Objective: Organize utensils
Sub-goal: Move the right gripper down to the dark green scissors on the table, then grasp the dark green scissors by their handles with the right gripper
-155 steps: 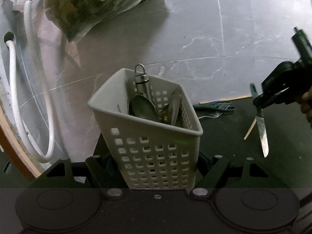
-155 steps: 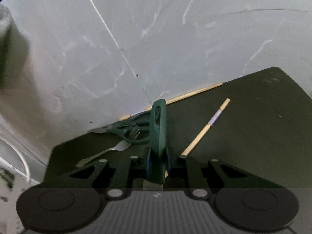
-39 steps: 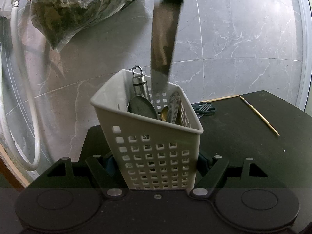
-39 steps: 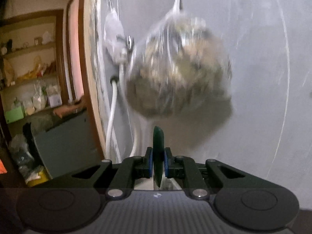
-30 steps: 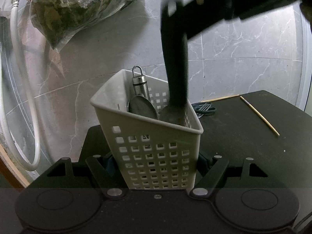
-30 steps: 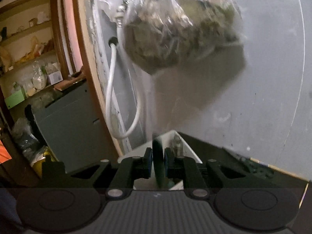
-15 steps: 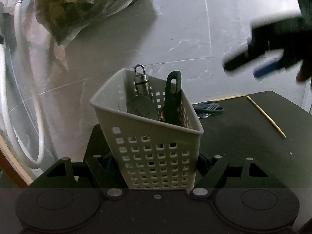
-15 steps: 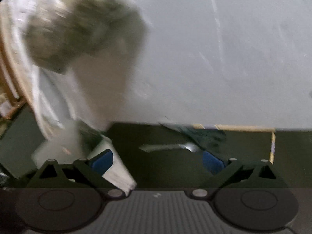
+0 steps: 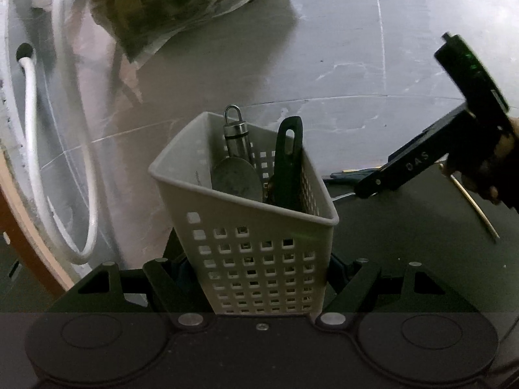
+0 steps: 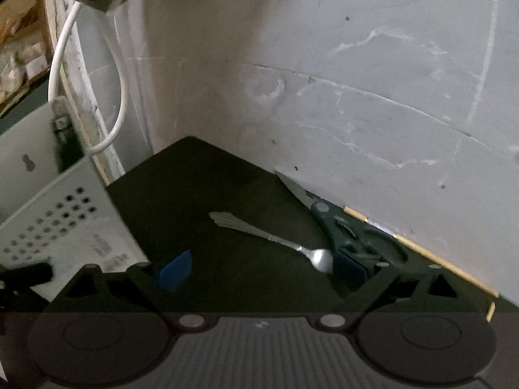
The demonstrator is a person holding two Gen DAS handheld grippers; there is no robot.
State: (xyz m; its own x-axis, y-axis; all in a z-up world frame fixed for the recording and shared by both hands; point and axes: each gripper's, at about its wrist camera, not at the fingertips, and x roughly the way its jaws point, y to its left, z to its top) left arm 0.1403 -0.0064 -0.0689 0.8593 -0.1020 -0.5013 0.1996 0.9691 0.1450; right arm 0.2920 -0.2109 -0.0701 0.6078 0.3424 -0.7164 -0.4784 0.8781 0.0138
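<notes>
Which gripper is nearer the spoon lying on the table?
Right. The right gripper hangs open just above the spoon, whose bowl lies by one blue pad. The left gripper is off to the side, shut on the basket.

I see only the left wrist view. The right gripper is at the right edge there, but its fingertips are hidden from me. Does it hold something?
Observer: No. The right gripper is open. Its jaws have just been opening, and nothing is between them.
Operator: What lies in front of it?
Observer: A silver utensil lies flat on the dark table, with its rounded end near one blue pad. I cannot tell whether it is a spoon or a fork.
Operator: And how do the scissors lie?
Observer: The green scissors lie along the wall, with their blades pointing away from the gripper.
</notes>
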